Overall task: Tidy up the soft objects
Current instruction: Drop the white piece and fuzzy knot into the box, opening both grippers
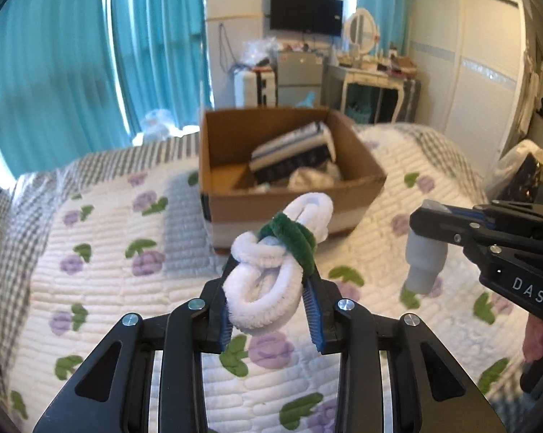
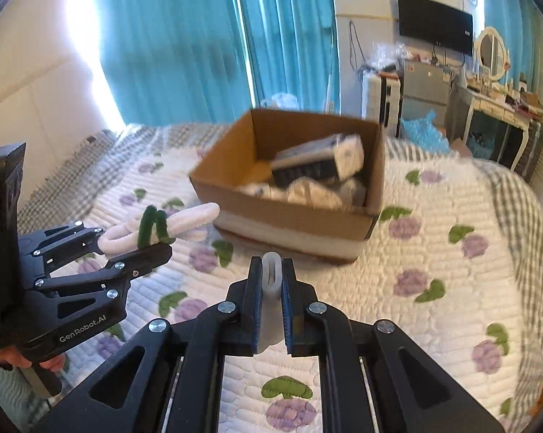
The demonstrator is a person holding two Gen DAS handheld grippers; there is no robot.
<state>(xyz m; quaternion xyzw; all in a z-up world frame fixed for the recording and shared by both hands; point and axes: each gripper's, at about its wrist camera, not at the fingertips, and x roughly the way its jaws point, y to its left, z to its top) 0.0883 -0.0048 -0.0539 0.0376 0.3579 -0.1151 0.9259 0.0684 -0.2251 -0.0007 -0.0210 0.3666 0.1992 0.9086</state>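
My left gripper (image 1: 271,270) is shut on a white fuzzy chenille bundle (image 1: 267,288) tied with a green band (image 1: 293,238), held above the bed in front of the cardboard box (image 1: 289,202). The bundle also shows in the right wrist view (image 2: 163,227). My right gripper (image 2: 271,270) is shut on a small white squeeze bottle (image 2: 272,281), also above the bed short of the box (image 2: 293,223). In the left wrist view the right gripper (image 1: 430,227) holds the bottle (image 1: 424,259) with its cap pointing down. The box holds a striped folded item (image 1: 293,144) and white soft things.
A quilted bedspread with purple flowers (image 1: 109,270) covers the bed. Teal curtains (image 1: 91,54) hang behind. A dresser with a mirror (image 1: 365,72), a small fridge, a wall TV and a white wardrobe (image 1: 480,72) stand at the back.
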